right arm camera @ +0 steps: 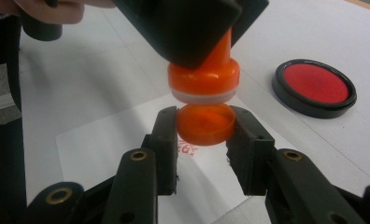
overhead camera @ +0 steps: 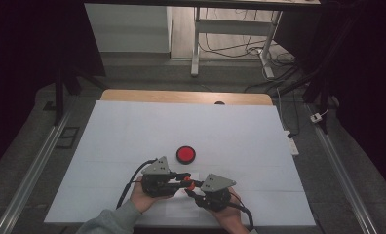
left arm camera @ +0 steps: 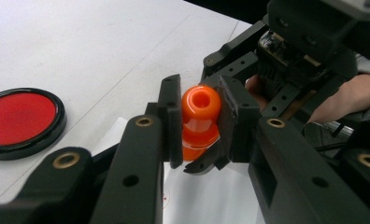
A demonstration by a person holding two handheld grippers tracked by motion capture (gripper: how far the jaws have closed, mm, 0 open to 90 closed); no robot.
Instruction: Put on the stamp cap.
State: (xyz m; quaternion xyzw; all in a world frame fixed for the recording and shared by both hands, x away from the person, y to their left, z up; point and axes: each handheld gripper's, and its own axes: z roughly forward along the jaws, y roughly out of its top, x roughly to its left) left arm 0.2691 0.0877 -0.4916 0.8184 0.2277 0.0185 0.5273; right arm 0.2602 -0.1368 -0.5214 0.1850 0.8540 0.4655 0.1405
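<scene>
Orange plastic is gripped at lower centre of the high view: the stamp (left arm camera: 199,116) is clamped in the left gripper (left arm camera: 198,122), its cap (right arm camera: 205,123) in the right gripper (right arm camera: 205,140), just above the paper (right arm camera: 127,135). If the two are brought together off-axis, the cap could be jammed or knocked loose, and the ink pad (overhead camera: 185,154) lies close behind.

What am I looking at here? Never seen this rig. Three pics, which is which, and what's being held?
No robot: a person's hands hold two handheld two-jaw grippers. The high view looks down on a white table from above; the other two come from cameras riding on each gripper, looking along its black jaws. The left gripper is shut on an orange stamp. The right gripper is shut on the stamp's orange cap, just below the stamp's base. On the table lie a round red ink pad and a white paper sheet bearing a red stamp mark.
</scene>
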